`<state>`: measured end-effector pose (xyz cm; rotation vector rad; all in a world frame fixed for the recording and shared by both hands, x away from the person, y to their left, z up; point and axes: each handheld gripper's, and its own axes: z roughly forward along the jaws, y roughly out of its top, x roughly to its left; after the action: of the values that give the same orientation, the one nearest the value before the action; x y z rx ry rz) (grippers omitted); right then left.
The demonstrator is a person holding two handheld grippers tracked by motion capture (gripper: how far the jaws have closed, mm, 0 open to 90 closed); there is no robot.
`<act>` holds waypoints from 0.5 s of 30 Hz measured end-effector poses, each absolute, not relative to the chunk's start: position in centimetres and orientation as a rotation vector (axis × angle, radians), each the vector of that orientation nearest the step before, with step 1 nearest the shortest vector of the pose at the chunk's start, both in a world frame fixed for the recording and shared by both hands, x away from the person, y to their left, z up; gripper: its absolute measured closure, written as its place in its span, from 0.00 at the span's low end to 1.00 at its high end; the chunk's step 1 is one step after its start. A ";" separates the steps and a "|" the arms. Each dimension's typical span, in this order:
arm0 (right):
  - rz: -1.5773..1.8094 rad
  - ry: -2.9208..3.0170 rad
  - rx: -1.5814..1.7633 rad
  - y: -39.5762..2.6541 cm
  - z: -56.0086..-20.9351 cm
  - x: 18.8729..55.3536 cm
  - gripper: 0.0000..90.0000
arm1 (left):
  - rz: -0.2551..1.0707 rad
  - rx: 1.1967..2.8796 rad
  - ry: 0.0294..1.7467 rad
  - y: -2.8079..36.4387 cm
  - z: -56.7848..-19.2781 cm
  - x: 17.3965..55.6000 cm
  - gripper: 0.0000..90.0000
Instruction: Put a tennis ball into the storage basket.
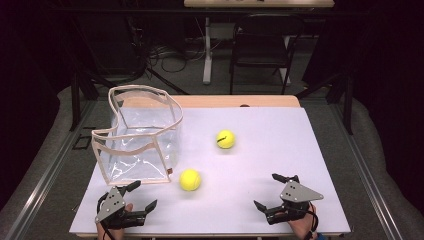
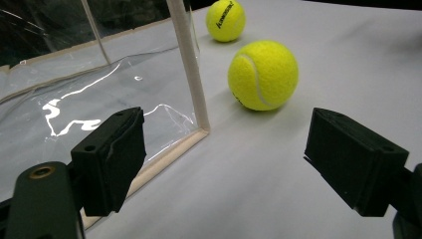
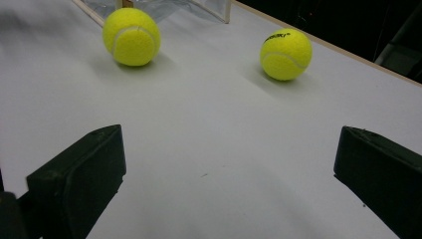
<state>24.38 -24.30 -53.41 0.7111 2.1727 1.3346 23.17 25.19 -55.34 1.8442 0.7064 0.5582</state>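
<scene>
A clear bag (image 1: 142, 137) stands just beside the nearer tennis ball (image 1: 190, 180).

A white-topped table (image 1: 280, 150) with a pale wooden far edge stands on grey carpet (image 1: 45, 145); beyond its far edge, a dark folding chair (image 1: 262, 47) and a white desk leg (image 1: 207, 50); cables (image 1: 172, 60) trail across the floor; black surroundings darken the room.

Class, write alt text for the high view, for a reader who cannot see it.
Two yellow tennis balls, the near ball and the far ball, lie on a white table beside a clear plastic bag standing open at left. At the near edge, the left gripper and right gripper rest open, holding nothing.
</scene>
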 end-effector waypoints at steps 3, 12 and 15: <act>1.328 2.184 0.715 -24.2 -53.5 24.5 0.00 | 0.556 1.847 0.702 25.1 -55.3 23.2 0.18; 1.315 2.198 0.710 -23.7 -53.3 24.8 0.00 | 0.545 1.843 0.710 25.2 -55.4 23.3 0.18; 1.263 2.203 0.711 -23.4 -53.1 24.9 0.00 | 0.549 1.846 0.703 25.1 -55.4 23.3 0.18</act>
<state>24.86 -23.42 -53.15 0.7109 2.2028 1.2628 23.26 25.14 -55.38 1.8463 0.7033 0.5491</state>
